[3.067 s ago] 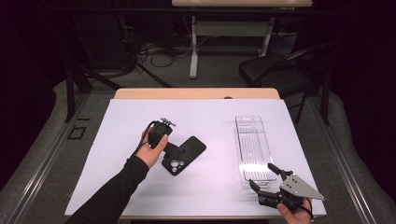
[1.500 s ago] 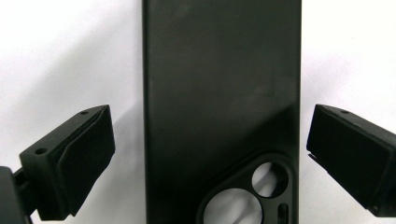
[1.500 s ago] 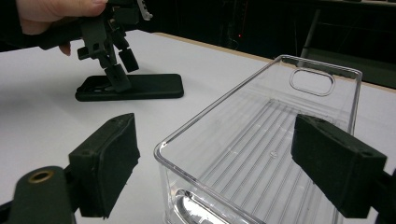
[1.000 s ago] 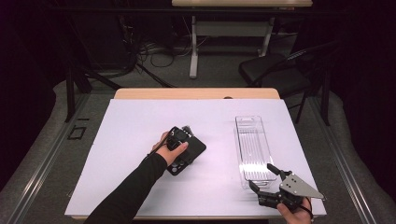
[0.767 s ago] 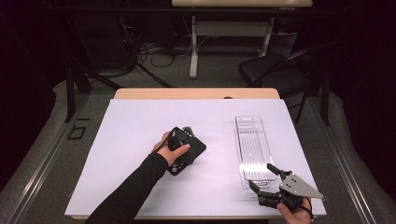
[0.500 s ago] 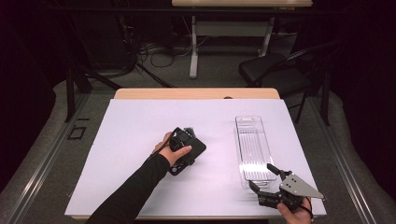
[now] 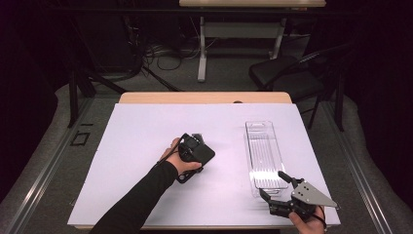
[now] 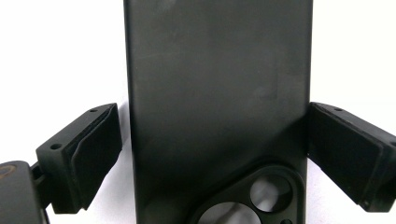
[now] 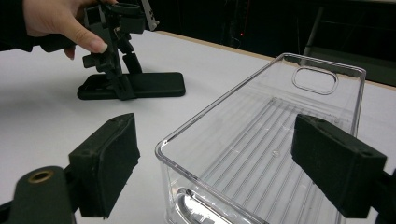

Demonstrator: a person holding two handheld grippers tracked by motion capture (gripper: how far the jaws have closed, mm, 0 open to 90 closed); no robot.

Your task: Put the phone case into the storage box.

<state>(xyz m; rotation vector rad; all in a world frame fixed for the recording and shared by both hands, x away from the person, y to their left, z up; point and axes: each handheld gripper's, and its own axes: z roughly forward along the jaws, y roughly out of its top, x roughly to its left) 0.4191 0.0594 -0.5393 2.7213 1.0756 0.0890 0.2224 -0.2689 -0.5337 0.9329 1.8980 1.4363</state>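
Note:
A black phone case point(image 7: 207, 155) lies camera-cutout side up on the white table cover point(image 7: 136, 141), near the middle. My left gripper point(image 7: 194, 152) points down over it. In the left gripper view the case point(image 8: 215, 93) stands between the wide jaws of the left gripper point(image 8: 215, 158), with a thin gap at the left pad. The right gripper view shows the case point(image 9: 140, 86) and the left gripper point(image 9: 122, 79) farther off. A clear plastic tray point(image 7: 258, 124) lies at the right. My right gripper point(image 7: 272, 184) is open at its near end, facing the tray's rim point(image 9: 219, 100).
The table's bare wooden strip point(image 7: 204, 97) runs along the far edge. Behind it stand a dark chair point(image 7: 287, 73), a desk leg point(image 7: 200, 48) and floor cables point(image 7: 160, 51). Open white surface lies left of the case and between case and tray.
Three seconds ago the left gripper stood left of the case; it has since moved right and come down over it. Within the last second it barely shifted. The right gripper stayed put.

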